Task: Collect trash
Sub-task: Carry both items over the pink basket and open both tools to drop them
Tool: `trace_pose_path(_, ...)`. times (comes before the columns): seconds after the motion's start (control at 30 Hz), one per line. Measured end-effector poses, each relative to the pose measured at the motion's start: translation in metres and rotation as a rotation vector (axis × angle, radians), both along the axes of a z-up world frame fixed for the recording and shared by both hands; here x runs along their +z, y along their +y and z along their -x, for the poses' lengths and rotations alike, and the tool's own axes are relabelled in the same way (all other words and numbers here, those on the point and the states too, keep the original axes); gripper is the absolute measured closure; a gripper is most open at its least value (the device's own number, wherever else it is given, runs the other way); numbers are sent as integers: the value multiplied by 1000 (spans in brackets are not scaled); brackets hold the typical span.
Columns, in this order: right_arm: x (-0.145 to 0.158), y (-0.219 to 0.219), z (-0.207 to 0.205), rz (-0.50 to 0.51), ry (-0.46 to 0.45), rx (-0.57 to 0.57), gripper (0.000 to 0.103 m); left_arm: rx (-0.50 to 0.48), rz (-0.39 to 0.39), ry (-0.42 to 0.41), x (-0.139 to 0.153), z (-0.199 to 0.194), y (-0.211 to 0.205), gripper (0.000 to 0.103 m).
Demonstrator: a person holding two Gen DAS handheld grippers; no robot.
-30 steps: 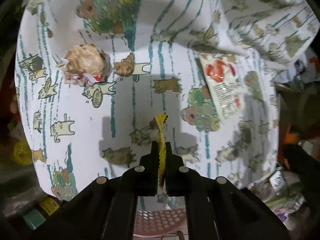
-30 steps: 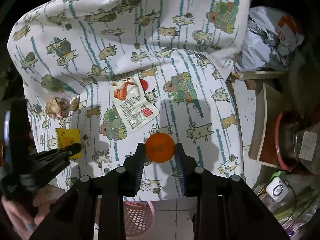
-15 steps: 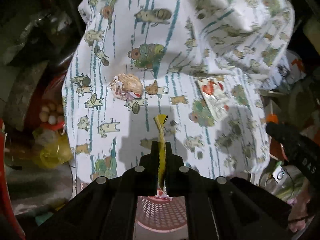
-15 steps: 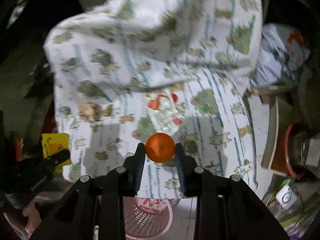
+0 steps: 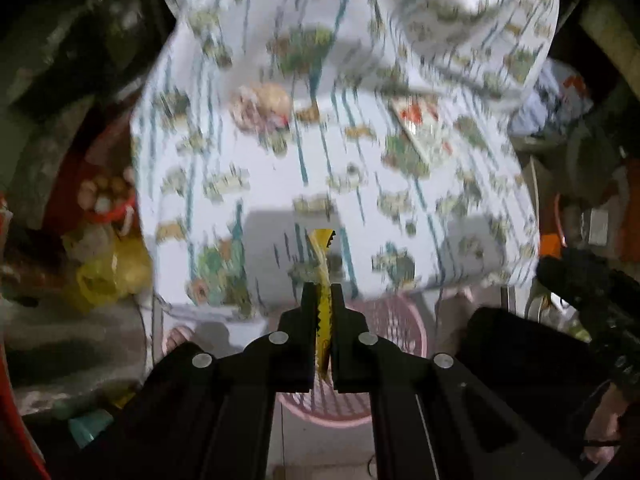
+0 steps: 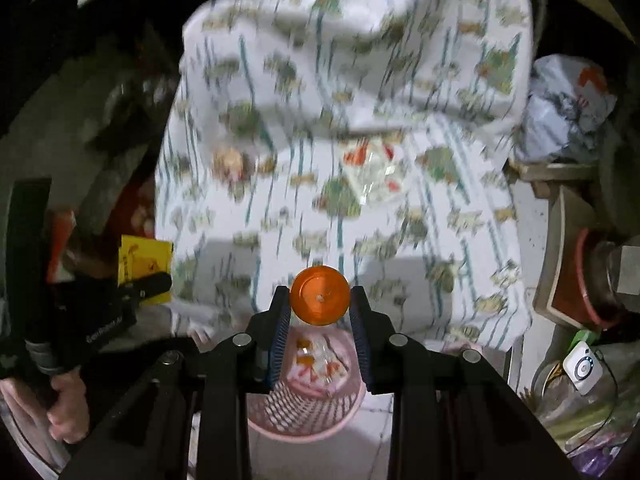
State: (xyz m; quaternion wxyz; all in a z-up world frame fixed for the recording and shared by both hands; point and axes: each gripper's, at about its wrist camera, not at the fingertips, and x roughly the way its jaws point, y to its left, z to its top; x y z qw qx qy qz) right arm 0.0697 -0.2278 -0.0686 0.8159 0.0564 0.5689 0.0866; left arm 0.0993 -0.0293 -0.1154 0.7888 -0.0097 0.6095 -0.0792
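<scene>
Tongs of the right hand (image 6: 320,312) were clamped on a round orange cap (image 6: 320,295), its flat face turned to the camera. The pink basket (image 6: 306,416) lay directly beneath them, at six o'clock in the right wrist view, with a few scraps already inside. In that view the drop looked close to straight down, so the right hand seemed the nearer of the two to a release.

The left tongs (image 5: 322,308) were closed flat on a yellow wrapper (image 5: 322,280), which stood on edge with its long axis running from six to twelve o'clock. In the left wrist view the basket's rim (image 5: 408,320) showed just behind the fingertips, spreading toward four o'clock, so that hand probably needed a small shift toward that side.

Farther out, on the patterned cloth of the bench (image 5: 248,152), a crumpled brown wad (image 5: 264,104) lay at about eleven o'clock and a red-and-white sachet (image 5: 424,128) at one o'clock, both uncollected and blurred.
</scene>
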Motion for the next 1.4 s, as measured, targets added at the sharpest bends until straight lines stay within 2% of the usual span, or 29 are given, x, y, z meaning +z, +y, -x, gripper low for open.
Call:
trace_pose_path(0.1,-21,12,-2,46,40,38,71,1,-8,41,-13,1,1,99)
trace_pose_path(0.2,-35,14,-5,19,81,33,71,-4,-31,54,-21,2,2,99)
trace_pose_path(0.3,-45,10,-10,-17,112,-8,71,14,16,123,-39,4,6,98)
trace_pose_path(0.4,-55,6,-12,-27,136,-48,71,17,6,216,-66,12,2,99)
trace_pose_path(0.5,-71,8,-12,-57,183,-53,71,8,4,274,-88,19,-8,99)
trace_pose_path(0.6,-91,10,-10,-38,245,-65,71,-9,-13,312,-107,24,-18,99)
trace_pose_path(0.77,-123,7,-5,-80,324,-101,71,-53,-61,330,-132,32,-31,99)
trace_pose_path(0.9,-151,15,-1,-5,372,-72,71,-73,-78,378,-150,36,-32,98)
trace_pose_path(1.0,-170,20,2,26,411,-59,71,-84,-106,381,-158,40,-34,98)
trace_pose_path(1.17,-184,26,5,54,429,-53,71,-95,-153,396,-171,46,-30,98)
trace_pose_path(1.3,-191,32,8,65,435,-46,71,-85,-147,407,-172,48,-25,98)
trace_pose_path(1.33,-193,32,9,68,438,-45,71,-82,-145,407,-171,48,-24,98)
trace_pose_path(1.4,-196,32,10,76,447,-42,71,-77,-156,412,-170,47,-22,79)
